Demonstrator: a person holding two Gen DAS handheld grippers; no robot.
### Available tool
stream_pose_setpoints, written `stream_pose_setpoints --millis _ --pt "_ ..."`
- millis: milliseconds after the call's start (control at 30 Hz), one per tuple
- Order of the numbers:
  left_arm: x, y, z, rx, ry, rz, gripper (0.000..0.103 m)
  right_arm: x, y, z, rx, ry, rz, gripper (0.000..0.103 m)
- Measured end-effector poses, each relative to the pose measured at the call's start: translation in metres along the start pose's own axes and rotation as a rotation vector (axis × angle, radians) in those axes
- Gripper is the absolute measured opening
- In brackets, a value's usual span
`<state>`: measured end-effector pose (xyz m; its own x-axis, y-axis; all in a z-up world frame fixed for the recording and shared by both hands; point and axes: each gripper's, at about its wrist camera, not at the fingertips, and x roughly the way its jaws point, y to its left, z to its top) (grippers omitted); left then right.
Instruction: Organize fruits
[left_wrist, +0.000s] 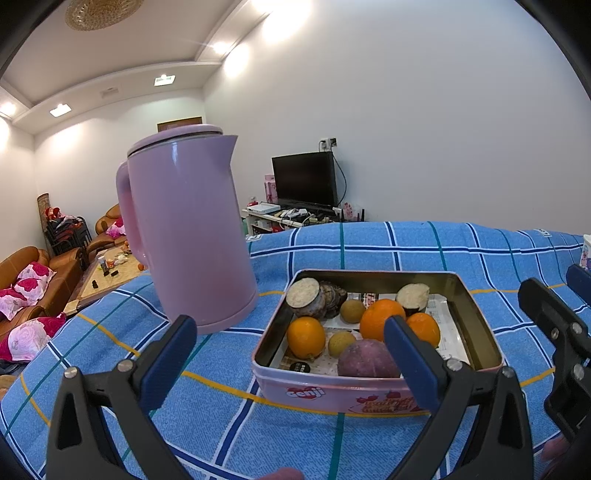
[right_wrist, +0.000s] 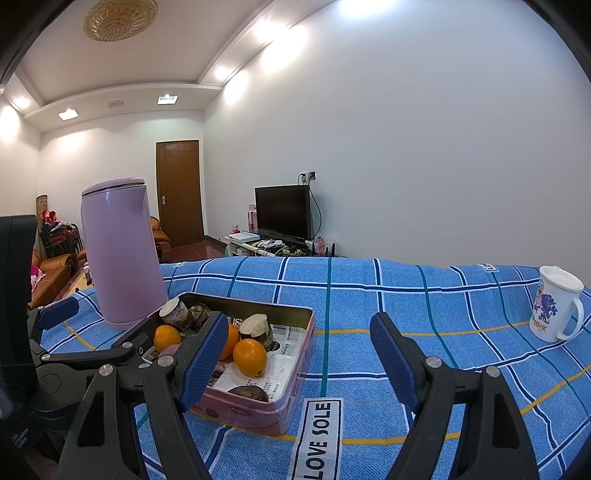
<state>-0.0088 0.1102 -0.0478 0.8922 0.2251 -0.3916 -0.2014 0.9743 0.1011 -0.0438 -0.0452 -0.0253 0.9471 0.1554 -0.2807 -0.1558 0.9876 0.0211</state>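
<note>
1. My left gripper (left_wrist: 291, 354) hangs low in the frame with its fingers spread wide and nothing between them, lined up on the near rim of the pink tin (left_wrist: 332, 391); I judge that spread leaves room to close on a round fruit.
2. My right gripper (right_wrist: 299, 354) is likewise gaping and empty, hovering over bare blue checked cloth (right_wrist: 388, 295) at lower centre, to the right of the tin.
3. The fruit sits inside the tin at centre-right of the left view: three oranges (left_wrist: 306, 336), two small brownish-green fruits (left_wrist: 352, 310), a purple round one (left_wrist: 367, 358) at the near wall, and cut root pieces (left_wrist: 304, 295) toward the back.
4. Everything gathered in one container fits either a finished tidy-up or a mixed lot awaiting sorting; I cannot tell which.
5. A tall lilac kettle (left_wrist: 184, 229) stands just left of the tin, close enough to crowd an approach from that side.
6. A printed white mug (right_wrist: 556, 306) stands well apart at the right edge of the right view.
7. The tin's raised walls and the packed fruit look like the main obstacles to a clean grasp.
</note>
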Motion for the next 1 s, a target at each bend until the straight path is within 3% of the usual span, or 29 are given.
stream_pose_setpoints --millis 1000 --pt "0.0019 -0.0033 -0.0014 0.006 0.018 -0.005 0.103 -0.0002 -0.0003 0.0000 0.002 0.002 -0.002 0.080"
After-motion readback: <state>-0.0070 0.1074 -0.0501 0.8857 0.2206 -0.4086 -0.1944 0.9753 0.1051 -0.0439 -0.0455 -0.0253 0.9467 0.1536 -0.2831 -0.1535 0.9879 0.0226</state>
